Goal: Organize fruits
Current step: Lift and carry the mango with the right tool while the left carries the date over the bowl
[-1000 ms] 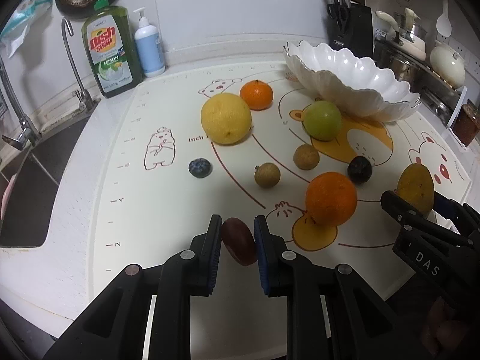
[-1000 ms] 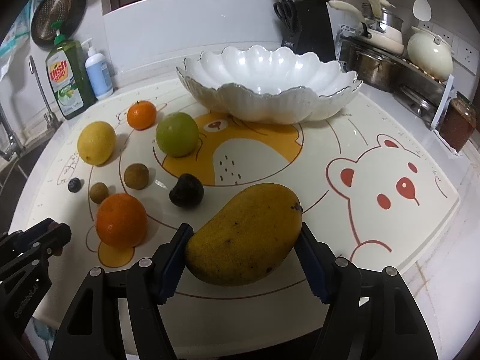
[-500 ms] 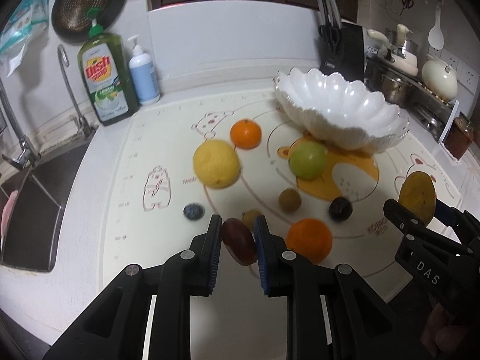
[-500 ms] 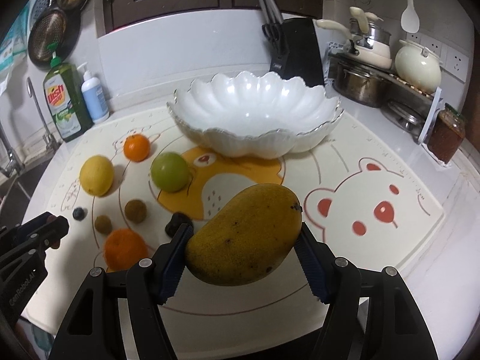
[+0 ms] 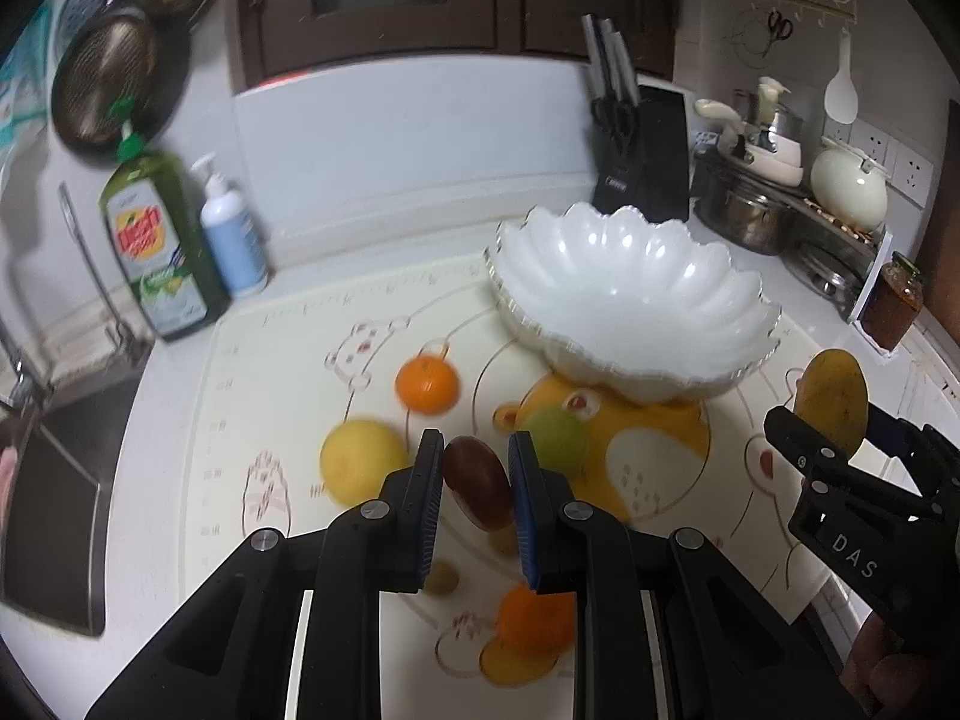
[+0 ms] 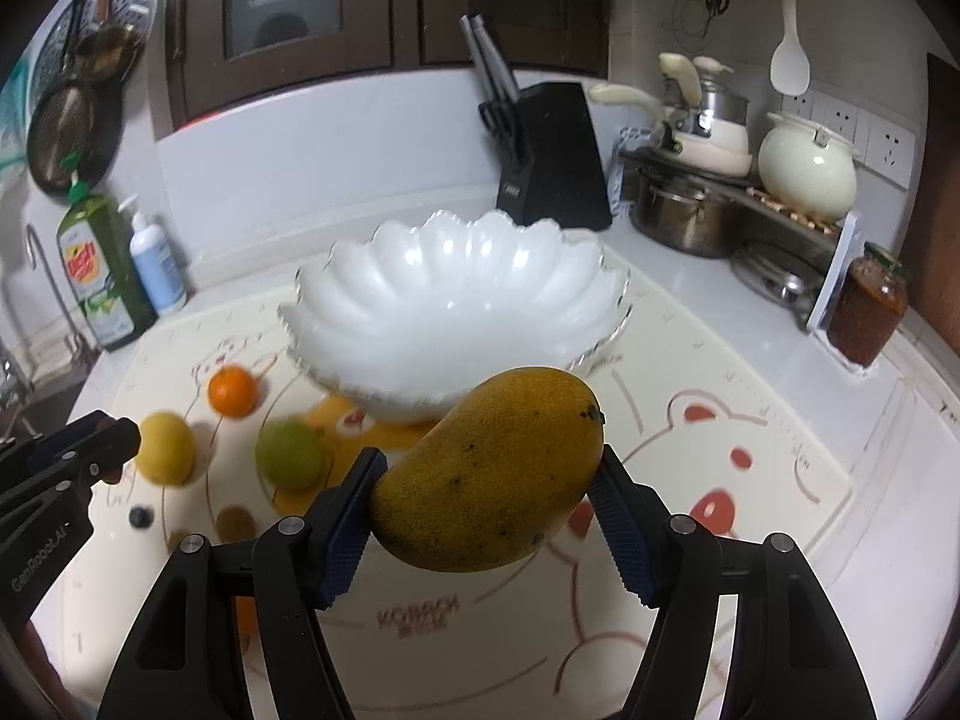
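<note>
My left gripper [image 5: 477,480] is shut on a dark red plum [image 5: 477,480] and holds it above the mat. My right gripper [image 6: 489,480] is shut on a yellow mango [image 6: 489,468], also raised; the mango also shows in the left wrist view [image 5: 833,399]. The white scalloped bowl [image 5: 636,312] stands empty ahead, also in the right wrist view [image 6: 456,306]. On the mat lie a lemon [image 5: 360,459], a tangerine [image 5: 427,385], a green apple [image 5: 558,435], an orange [image 5: 537,615] and several small fruits.
The sink [image 5: 54,480] is at the left. A dish soap bottle [image 5: 156,246] and a pump bottle [image 5: 231,234] stand at the back left. A knife block [image 5: 645,150], pots [image 5: 744,210] and a jar [image 5: 894,306] stand at the back right.
Both grippers have risen higher and moved toward the bowl with their fruits; the fruits on the mat now sit lower in both views.
</note>
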